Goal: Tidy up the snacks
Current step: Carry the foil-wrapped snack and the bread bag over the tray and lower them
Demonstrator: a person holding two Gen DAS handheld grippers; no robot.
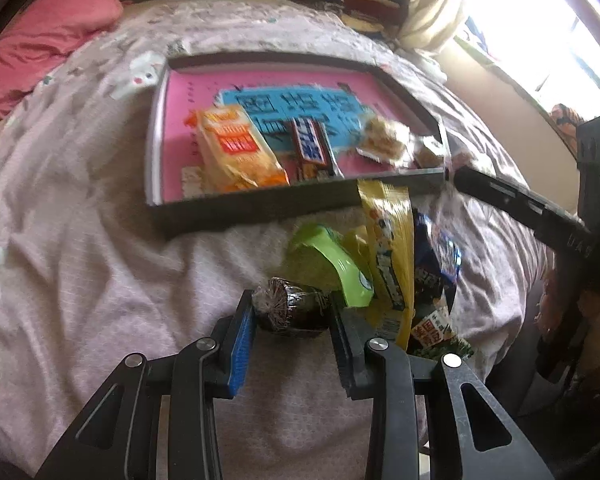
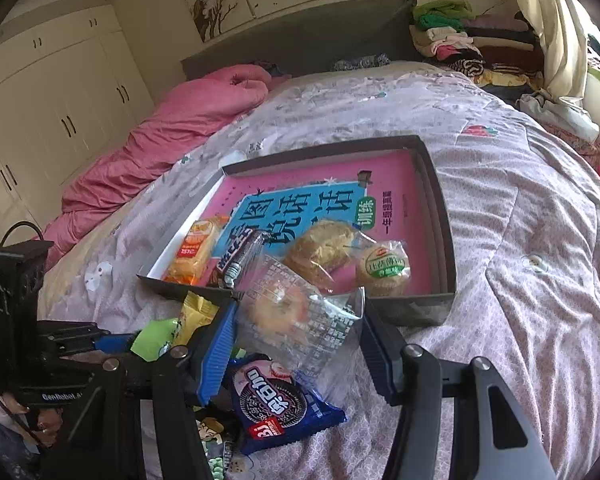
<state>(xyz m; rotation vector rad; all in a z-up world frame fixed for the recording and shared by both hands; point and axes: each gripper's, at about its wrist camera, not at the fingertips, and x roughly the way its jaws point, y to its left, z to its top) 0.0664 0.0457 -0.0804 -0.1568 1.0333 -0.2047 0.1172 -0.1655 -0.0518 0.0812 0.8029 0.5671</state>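
Note:
In the left wrist view my left gripper (image 1: 292, 320) is shut on a small dark foil-wrapped snack (image 1: 290, 310), held just above the bedspread. Behind it lies a loose pile: a green packet (image 1: 340, 268), a yellow packet (image 1: 392, 248) and a dark blue packet (image 1: 436, 260). My right gripper (image 2: 300, 340) is shut on a clear packet with a round cookie (image 2: 284, 308), in front of the grey tray's (image 2: 448, 240) near wall. In the tray lie an orange cracker pack (image 2: 194, 252), a chocolate bar (image 2: 240, 258) and two wrapped pastries (image 2: 328, 252). A blue sandwich-cookie packet (image 2: 280, 404) lies under the right gripper.
Everything sits on a bed with a pale patterned cover (image 2: 520, 280). A pink quilt (image 2: 160, 128) is bunched at the far left. Folded clothes (image 2: 452, 36) are stacked by the headboard, with a curtain (image 2: 556, 40) beside them. White wardrobes (image 2: 60, 100) line the left wall.

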